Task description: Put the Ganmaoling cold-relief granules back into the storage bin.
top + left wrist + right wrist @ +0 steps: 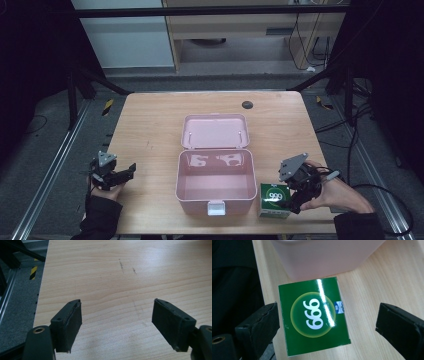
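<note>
A pink plastic box (216, 184) stands open in the middle of the table, its lid (215, 131) laid back behind it and its inside bare. Just right of it, near the front edge, lies a green carton (274, 200) marked 999. In the right gripper view the green carton (313, 315) sits between my spread jaws, with the pink box wall (327, 257) behind it. My right gripper (294, 201) is open over the carton, its jaws straddling it without closing. My left gripper (129, 171) is open above bare wood at the front left (116, 323).
The wooden table (150, 130) has a dark round grommet (247, 105) near its far edge. The left table edge and grey floor with a yellow-black tape mark (33, 272) lie beside my left gripper. Metal rails and cables run along both sides.
</note>
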### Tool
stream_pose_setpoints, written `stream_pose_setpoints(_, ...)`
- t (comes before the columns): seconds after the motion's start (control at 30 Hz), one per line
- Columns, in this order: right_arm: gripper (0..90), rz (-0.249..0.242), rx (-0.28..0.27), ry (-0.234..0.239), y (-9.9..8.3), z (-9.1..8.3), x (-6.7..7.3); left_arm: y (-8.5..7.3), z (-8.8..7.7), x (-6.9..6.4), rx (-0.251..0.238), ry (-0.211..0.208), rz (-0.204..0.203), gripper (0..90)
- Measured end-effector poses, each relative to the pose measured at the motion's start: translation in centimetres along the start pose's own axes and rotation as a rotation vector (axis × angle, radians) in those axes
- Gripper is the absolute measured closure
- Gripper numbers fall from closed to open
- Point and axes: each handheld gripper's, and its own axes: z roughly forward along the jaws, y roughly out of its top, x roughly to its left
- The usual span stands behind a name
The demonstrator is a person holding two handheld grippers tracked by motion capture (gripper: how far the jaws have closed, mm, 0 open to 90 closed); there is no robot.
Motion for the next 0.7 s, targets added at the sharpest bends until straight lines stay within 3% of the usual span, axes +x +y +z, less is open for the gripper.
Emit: stream_pose_setpoints(0.7, 4.0, -0.027, 0.091, 0.038, 0.0, 2.9, 0.6, 0.0, 0.1, 0.0, 0.006, 0.0, 0.005, 23.4)
